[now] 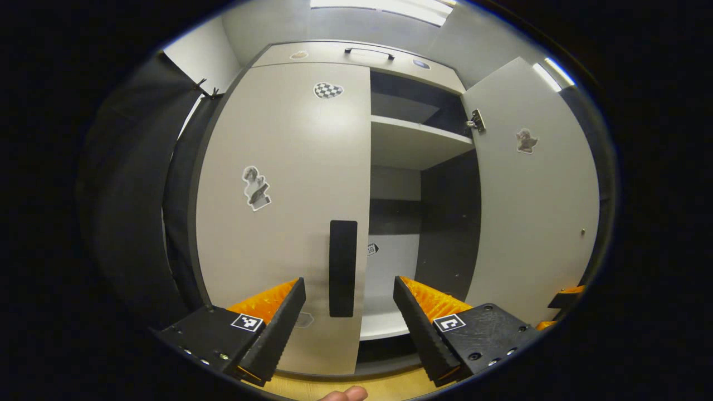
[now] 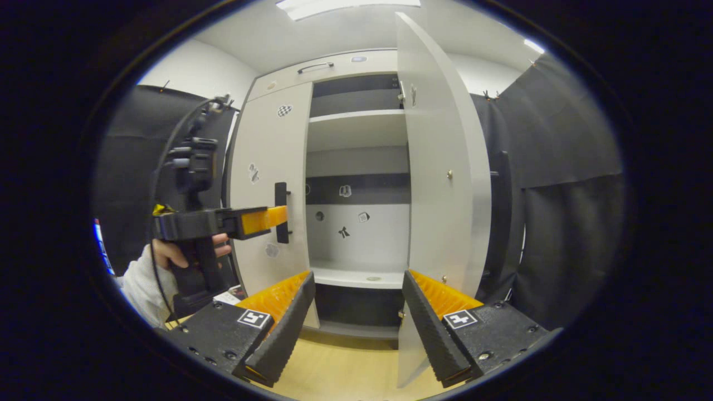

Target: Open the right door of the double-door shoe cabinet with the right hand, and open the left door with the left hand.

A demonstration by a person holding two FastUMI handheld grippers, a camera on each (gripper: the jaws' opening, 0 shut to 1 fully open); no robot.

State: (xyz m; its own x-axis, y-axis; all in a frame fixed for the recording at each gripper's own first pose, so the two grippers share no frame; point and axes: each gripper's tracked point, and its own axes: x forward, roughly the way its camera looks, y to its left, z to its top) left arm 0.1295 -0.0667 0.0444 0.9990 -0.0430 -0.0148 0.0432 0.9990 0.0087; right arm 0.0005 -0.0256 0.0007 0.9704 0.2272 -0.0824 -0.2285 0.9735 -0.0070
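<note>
The cabinet (image 1: 334, 55) stands ahead of both tongs, its right door (image 2: 440, 167) already swung wide and its left door (image 1: 284, 184) shut flat. The biggest risk sits with that left door: if the pull runs straight back instead of following the hinge arc, the fingers may slide off or strain the hinges. Next is the right door, which stands just ahead of the right tongs (image 2: 356, 323), open and empty, between the shelves and the curtain; a careless sweep of that hand could knock it back toward closing. Smaller again is the handle (image 1: 342, 267), a slim dark bar on the left door's inner edge. The left tongs (image 1: 350, 317) are spread wide with the handle ahead between the fingers, not yet gripped; from the right gripper view they reach up to it from the side. Closing off-centre could catch only one edge, and a smooth bar may slip.
</note>
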